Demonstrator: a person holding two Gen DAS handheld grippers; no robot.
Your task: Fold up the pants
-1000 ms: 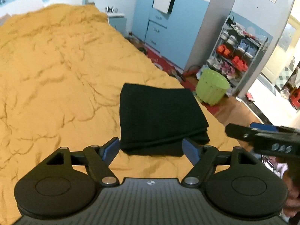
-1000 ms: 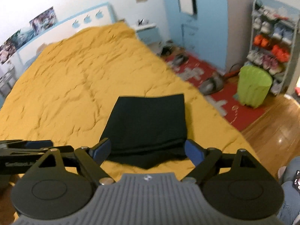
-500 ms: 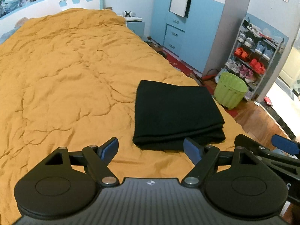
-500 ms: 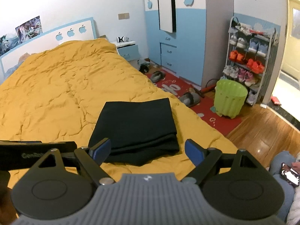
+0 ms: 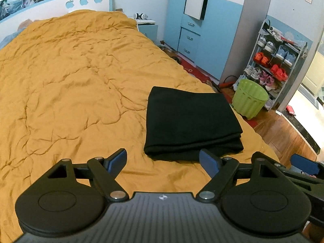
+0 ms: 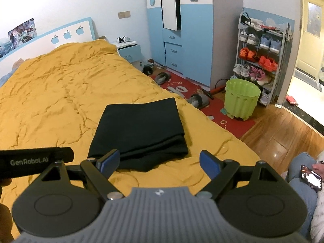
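The black pants (image 5: 190, 121) lie folded into a flat rectangle on the orange bedspread (image 5: 70, 81), near the bed's right edge; they also show in the right wrist view (image 6: 141, 133). My left gripper (image 5: 163, 162) is open and empty, held back from the near edge of the pants. My right gripper (image 6: 159, 164) is open and empty, just short of the pants' near edge. Each gripper shows at the edge of the other's view.
A green basket (image 6: 242, 99) stands on the red rug beside the bed. A shoe rack (image 6: 263, 56) and blue wardrobe (image 6: 182, 40) line the far wall. A seated person's legs and phone (image 6: 309, 177) are at the right.
Both grippers have pulled back and risen from the folded pants, so more of the room shows. The pants lie still.
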